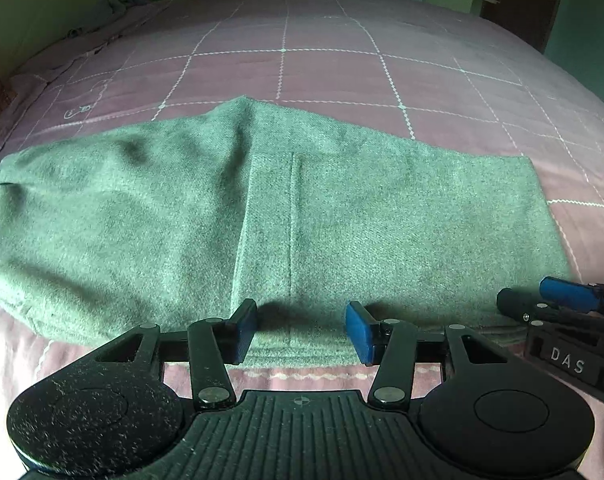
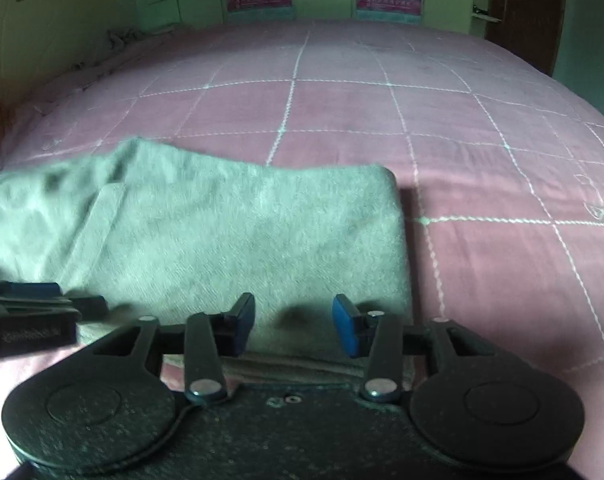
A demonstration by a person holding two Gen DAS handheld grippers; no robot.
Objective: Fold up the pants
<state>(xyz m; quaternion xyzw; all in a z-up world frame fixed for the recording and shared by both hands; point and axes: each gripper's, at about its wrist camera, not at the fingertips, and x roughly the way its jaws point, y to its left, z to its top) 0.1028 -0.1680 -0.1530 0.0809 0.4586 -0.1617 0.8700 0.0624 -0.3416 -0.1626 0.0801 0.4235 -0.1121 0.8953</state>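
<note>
Left wrist view: green pants (image 1: pixel 262 216) are spread folded across the frame's middle on a pink checked bedspread (image 1: pixel 342 72). The left gripper (image 1: pixel 301 330), lower centre, is held partly open over the near hem, nothing clamped.

Right wrist view: the pants (image 2: pixel 222 240) are seen centre-left; the right gripper (image 2: pixel 294 328) is likewise parted, pads clear of the cloth.

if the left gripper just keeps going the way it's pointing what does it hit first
Most likely the green pants spread on the pink bedcover. The left gripper points down at their near edge with open jaws holding nothing, though depth is hard to judge.
</note>
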